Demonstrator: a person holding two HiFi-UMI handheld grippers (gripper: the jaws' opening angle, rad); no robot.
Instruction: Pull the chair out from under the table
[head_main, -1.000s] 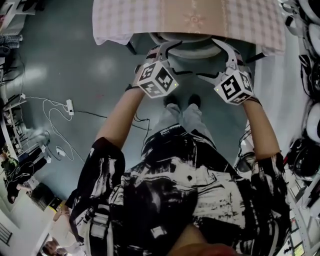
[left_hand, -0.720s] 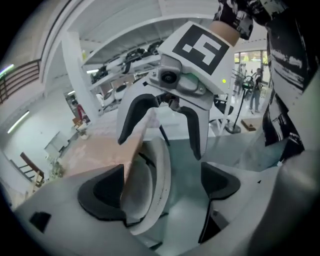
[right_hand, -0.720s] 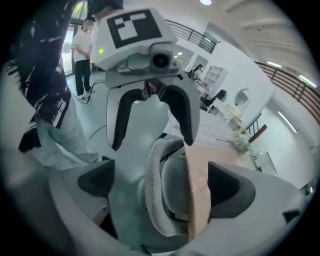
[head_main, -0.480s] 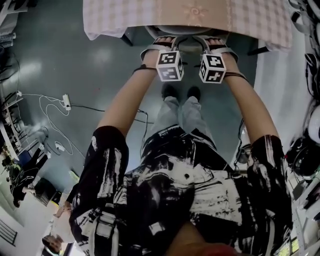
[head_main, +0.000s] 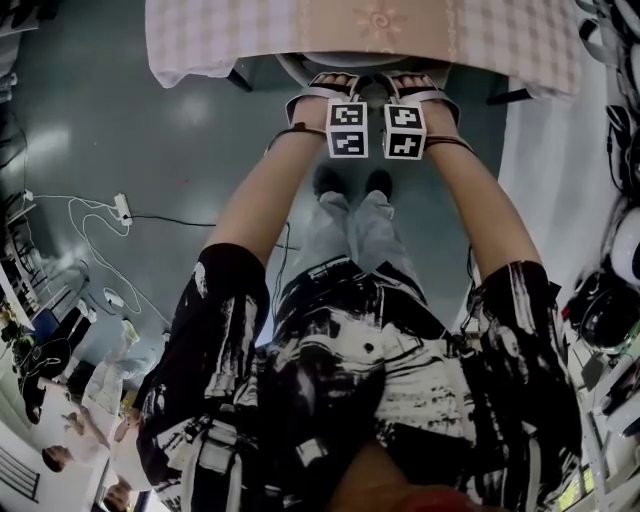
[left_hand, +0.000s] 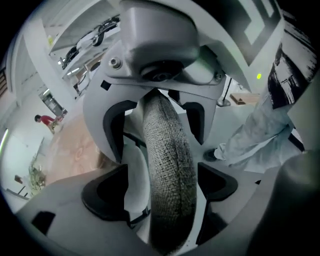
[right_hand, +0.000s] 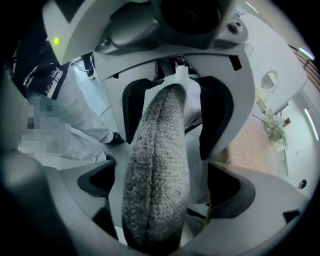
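Observation:
The chair is tucked under a table with a pink checked cloth; only the top of its grey back shows in the head view. My left gripper and right gripper sit side by side astride that top edge. In the left gripper view the woven grey chair back runs between the jaws of the left gripper. These jaws have just been closing, with gaps still beside both pads. In the right gripper view the chair back lies between the jaws of the right gripper, also with gaps.
A power strip and white cables lie on the grey floor at the left. The person's shoes stand just behind the chair. Dark equipment lines the right side. People are at the lower left corner.
Both grippers have come down and closer together, from apart in front of the chair to side by side over its back. The chair itself has not moved.

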